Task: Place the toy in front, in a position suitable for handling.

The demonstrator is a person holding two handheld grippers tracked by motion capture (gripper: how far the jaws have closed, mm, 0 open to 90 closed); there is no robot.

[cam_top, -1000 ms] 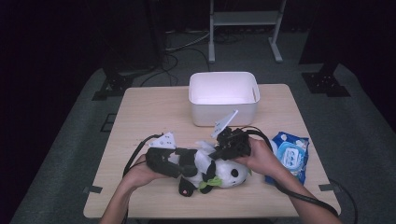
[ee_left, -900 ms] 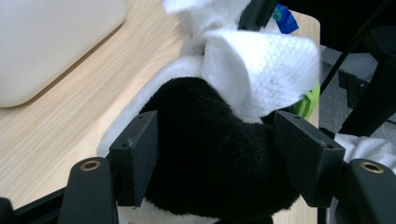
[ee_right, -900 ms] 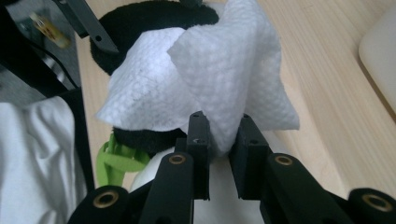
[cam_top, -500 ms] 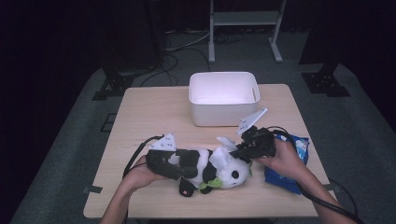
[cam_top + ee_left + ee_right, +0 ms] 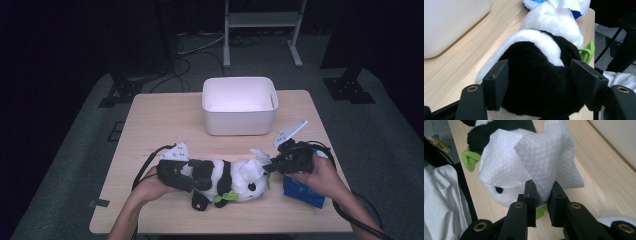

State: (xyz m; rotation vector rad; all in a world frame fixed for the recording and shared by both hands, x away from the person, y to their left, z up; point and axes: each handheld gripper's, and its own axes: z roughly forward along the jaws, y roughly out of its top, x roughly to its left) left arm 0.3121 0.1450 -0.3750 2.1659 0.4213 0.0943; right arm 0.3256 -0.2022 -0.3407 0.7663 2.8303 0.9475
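Note:
A black-and-white panda plush [image 5: 225,181] lies on its side near the table's front edge, head to the right. My left gripper [image 5: 187,180] is shut on its black body [image 5: 541,85], one jaw on each flank. My right gripper [image 5: 270,167] is shut on a white wet wipe [image 5: 536,162], which drapes over the panda's white head [image 5: 504,192]. The wipe [image 5: 255,167] touches the top of the head in the high view. A green ribbon [image 5: 587,51] sticks out at the panda's neck.
A white rectangular bin [image 5: 239,104] stands at the back middle of the wooden table [image 5: 160,120]. A blue wet-wipe pack [image 5: 300,192] lies under my right hand near the right edge. Cables trail off the table's front.
My right gripper has moved rightward with the wipe, from over the panda's middle to its head. The left gripper and the panda have stayed in place.

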